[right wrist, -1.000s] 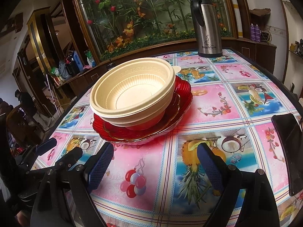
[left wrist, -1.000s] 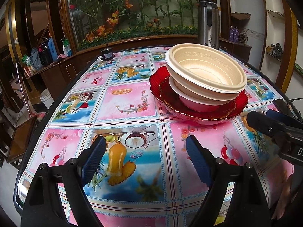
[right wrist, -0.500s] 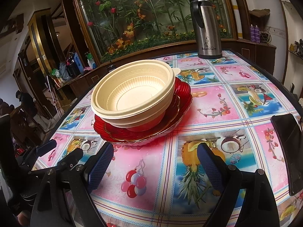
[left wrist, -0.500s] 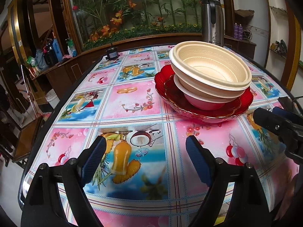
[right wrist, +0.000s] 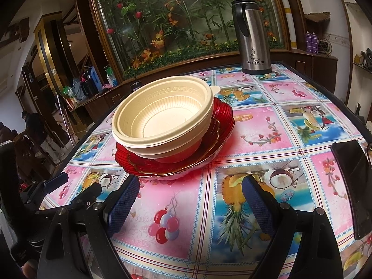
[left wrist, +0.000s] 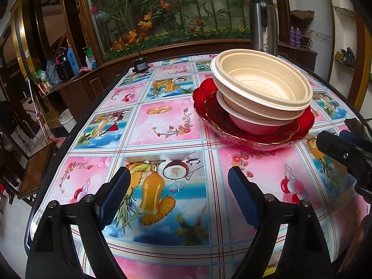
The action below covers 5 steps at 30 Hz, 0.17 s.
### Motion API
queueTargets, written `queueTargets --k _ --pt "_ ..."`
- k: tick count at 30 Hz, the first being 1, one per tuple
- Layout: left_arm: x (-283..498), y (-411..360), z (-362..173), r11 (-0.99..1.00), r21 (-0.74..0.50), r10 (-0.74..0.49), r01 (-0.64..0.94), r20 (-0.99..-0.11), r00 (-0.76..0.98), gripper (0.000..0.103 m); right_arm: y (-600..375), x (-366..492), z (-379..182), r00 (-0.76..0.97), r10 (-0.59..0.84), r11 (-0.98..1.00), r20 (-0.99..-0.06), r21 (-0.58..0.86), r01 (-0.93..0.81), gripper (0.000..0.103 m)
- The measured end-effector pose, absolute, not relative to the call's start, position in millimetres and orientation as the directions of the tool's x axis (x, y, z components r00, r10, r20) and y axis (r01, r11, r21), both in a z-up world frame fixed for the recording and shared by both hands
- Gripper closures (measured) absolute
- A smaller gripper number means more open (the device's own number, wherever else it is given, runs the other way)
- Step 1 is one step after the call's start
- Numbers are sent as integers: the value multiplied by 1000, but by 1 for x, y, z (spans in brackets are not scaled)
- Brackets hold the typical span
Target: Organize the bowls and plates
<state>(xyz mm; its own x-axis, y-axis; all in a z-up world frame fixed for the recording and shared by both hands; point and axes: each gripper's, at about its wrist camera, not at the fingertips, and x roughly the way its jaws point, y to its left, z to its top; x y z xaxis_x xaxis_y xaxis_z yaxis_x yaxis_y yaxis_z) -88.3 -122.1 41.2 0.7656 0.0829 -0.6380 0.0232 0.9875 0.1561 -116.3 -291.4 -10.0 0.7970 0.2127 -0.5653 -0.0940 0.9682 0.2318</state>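
Left wrist view: left gripper [left wrist: 179,187] jaws wide, nothing between; right gripper [left wrist: 344,151] tip at 3 o'clock. Fruit-print tablecloth [left wrist: 162,121]; small black device [left wrist: 139,64] at 11 o'clock, seen only here. Cream bowls [left wrist: 262,86] stacked on red plates [left wrist: 253,130] at 1 o'clock.

Right wrist view: right gripper [right wrist: 190,200] jaws wide, empty. Dark phone [right wrist: 353,181] at 3 o'clock, seen whole only here. Steel flask [right wrist: 252,34] at 1 o'clock; flower display [right wrist: 181,16] behind. Stack at 11 o'clock, near jaws, untouched.

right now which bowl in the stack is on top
The large cream bowl, with its ribbed inner wall and patterned rim band. It is wider than the bowls nested under it, whose rims and pinkish base only peek out below, above the red plates.
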Motion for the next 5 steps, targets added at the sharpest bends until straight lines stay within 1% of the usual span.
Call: queueTargets --k 5 --pt "-93 -121 43 990 135 61 33 -633 772 17 -292 -116 -11 794 213 968 -570 235 -90 12"
